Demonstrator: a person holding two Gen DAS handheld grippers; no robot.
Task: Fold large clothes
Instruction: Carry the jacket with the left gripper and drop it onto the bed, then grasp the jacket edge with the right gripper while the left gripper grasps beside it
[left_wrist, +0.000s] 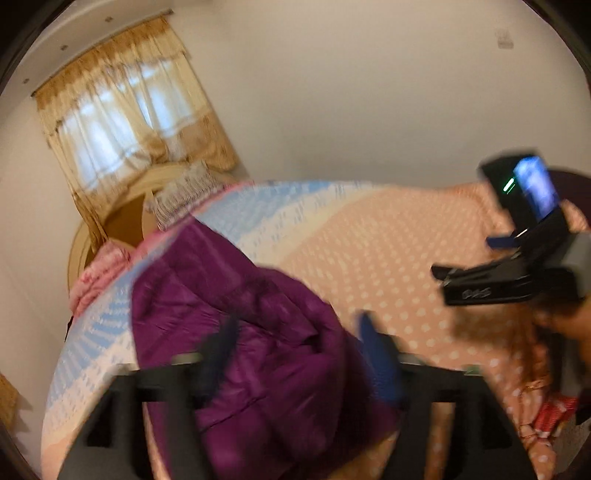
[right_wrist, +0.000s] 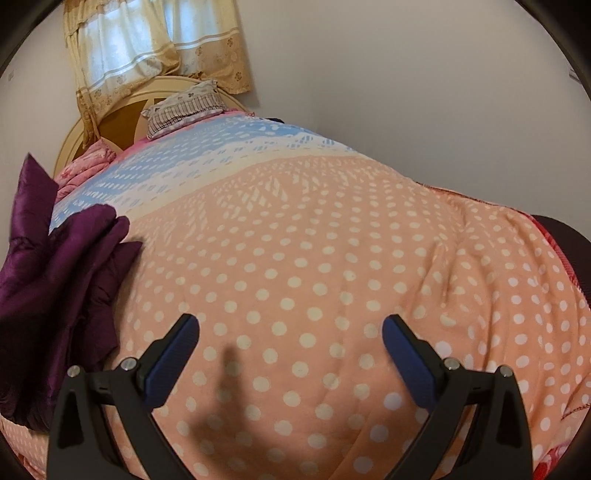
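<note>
Landmark: bed with a polka-dot bedspread (right_wrist: 314, 266), peach with white dots, blue and white bands toward the headboard end.
Garment: purple jacket (left_wrist: 258, 332), shiny and quilted, bunched in a heap on the bedspread, on the left side of the bed seen from the foot; not flat, folds piled on each other.
Same garment, right wrist view: purple jacket (right_wrist: 55, 288) sat at the left edge of the bedspread, one part of it raised above the bed surface at far left.
Left gripper: left gripper (left_wrist: 299, 354) was over the jacket, blue-padded fingers spread wide with purple fabric showing between them (frame blurred; could not tell whether either pad touched the cloth).
Right gripper: right gripper (right_wrist: 291, 362) hovered over the bare peach part of the bedspread, well apart from the jacket, jaws wide, nothing between the fingers.
Right gripper, left wrist view: black body with a lit screen, right gripper (left_wrist: 439, 273), above the bed's right side, away from the jacket.
Shadow: dark smear on the bedspread between the right gripper's fingers.
Headboard: round wooden headboard (right_wrist: 118, 125) at the far end of the bed.
Pillow: checked pillow (right_wrist: 184, 107) against the headboard.
Blanket: pink blanket (right_wrist: 88, 162) bunched beside the headboard, beyond the jacket.
Window: yellow curtains (right_wrist: 147, 44) above the headboard, daylight behind.
</note>
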